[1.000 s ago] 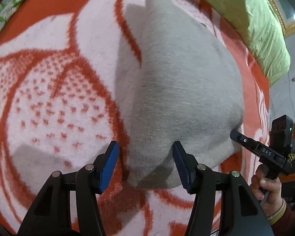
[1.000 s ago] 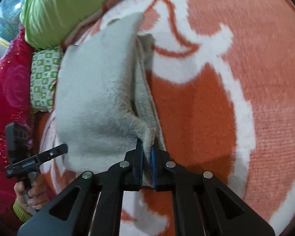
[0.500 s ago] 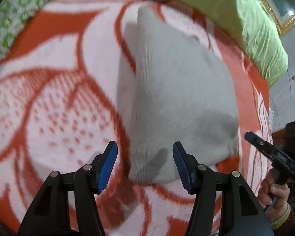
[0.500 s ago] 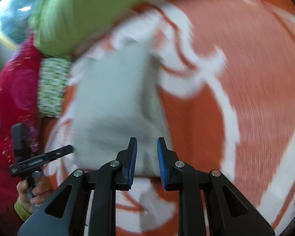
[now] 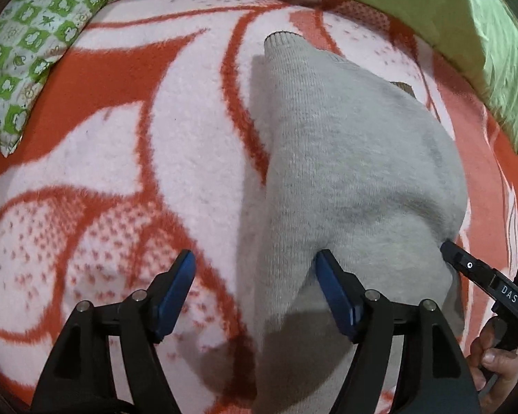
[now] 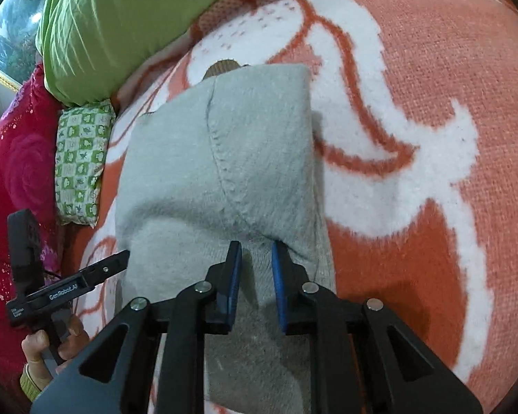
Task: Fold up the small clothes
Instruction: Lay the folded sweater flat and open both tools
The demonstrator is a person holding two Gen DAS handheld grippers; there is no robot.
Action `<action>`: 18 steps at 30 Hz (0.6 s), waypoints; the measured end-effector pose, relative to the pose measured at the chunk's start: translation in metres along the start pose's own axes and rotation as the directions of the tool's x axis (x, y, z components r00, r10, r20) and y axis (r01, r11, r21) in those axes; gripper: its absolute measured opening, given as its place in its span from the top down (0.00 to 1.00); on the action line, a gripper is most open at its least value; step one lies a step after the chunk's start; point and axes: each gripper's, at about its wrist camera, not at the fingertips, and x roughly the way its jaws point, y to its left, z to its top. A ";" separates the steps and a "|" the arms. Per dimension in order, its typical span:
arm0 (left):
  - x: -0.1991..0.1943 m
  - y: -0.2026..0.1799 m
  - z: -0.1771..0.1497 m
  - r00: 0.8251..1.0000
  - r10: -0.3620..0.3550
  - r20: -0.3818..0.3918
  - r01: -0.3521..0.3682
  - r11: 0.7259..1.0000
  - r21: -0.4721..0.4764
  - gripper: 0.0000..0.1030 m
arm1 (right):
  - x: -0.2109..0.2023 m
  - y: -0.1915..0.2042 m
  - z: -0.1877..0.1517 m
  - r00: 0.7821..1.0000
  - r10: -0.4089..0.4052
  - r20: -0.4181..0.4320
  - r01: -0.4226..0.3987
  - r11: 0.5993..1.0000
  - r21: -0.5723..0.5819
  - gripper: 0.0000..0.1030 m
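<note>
A small grey knitted garment [image 5: 355, 172] lies folded on an orange and white blanket [image 5: 121, 172]; it also shows in the right wrist view [image 6: 231, 172]. My left gripper [image 5: 255, 269] is wide open, low over the garment's near left edge, holding nothing. My right gripper [image 6: 255, 258] is open with a narrow gap, empty, hovering over the garment's near end. The right gripper also shows at the right edge of the left wrist view [image 5: 447, 246]. The left gripper also shows at the left of the right wrist view [image 6: 126, 257].
A green quilt [image 6: 127, 17] lies along the far side of the bed. A green checked small pillow [image 5: 41, 45] sits at the far left, also seen in the right wrist view [image 6: 81, 158]. A red floral cover [image 6: 13, 158] lies beyond it.
My right gripper let go of the garment's edge and opened a little. The garment dropped flat into a fold. Both grippers moved closer over its near end.
</note>
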 end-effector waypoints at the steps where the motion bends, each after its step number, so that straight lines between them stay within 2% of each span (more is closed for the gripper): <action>1: 0.000 0.002 0.001 1.000 -0.005 0.000 0.005 1.000 -0.001 0.29 | -0.002 0.001 0.000 1.000 0.004 -0.001 -0.004 1.000 0.002 0.83; 7: -0.017 0.010 -0.012 0.999 -0.035 0.012 0.035 0.999 -0.002 0.29 | -0.027 0.008 -0.006 1.000 0.018 0.006 -0.018 1.000 -0.013 0.80; 11: -0.033 0.008 -0.043 0.999 -0.030 0.031 0.030 0.999 0.020 0.30 | -0.046 0.018 -0.022 0.999 0.031 0.027 -0.030 0.999 -0.042 0.79; 15: -0.033 0.007 -0.075 1.000 -0.022 -0.002 0.022 0.999 0.047 0.30 | -0.053 0.015 -0.047 1.000 0.026 0.001 -0.025 0.999 -0.035 0.78; 18: -0.044 0.006 -0.091 1.000 -0.013 0.024 0.012 0.998 0.068 0.31 | -0.062 0.013 -0.066 1.000 0.004 0.016 -0.003 0.999 -0.038 0.78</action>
